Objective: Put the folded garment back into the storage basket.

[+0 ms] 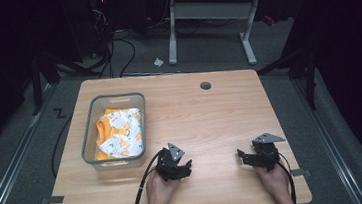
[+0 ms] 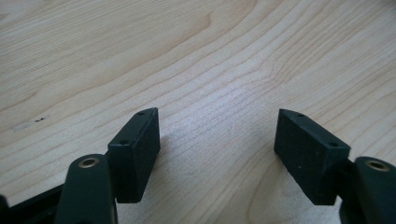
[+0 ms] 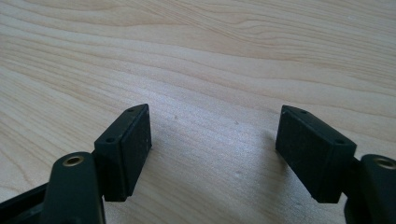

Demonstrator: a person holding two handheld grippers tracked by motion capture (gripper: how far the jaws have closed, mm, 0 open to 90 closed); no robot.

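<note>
We hold the left gripper (image 1: 188, 169) and the right gripper (image 1: 241, 156) low over the wooden table (image 1: 210, 114), both with jaws spread wide and nothing between them. The grey basket (image 1: 88, 141) sits just left of the left gripper, holding a folded orange-and-white patterned garment (image 1: 121, 133). Behind the table lie a dark floor and a white desk frame (image 1: 208, 14).

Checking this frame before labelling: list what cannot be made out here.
- Garment in the bin, high view: folded, its type and underside hidden; print too small.
- Left gripper and right gripper, high view: jaws too small and dark.
- Person, high view: cut off at the bottom edge.
</note>
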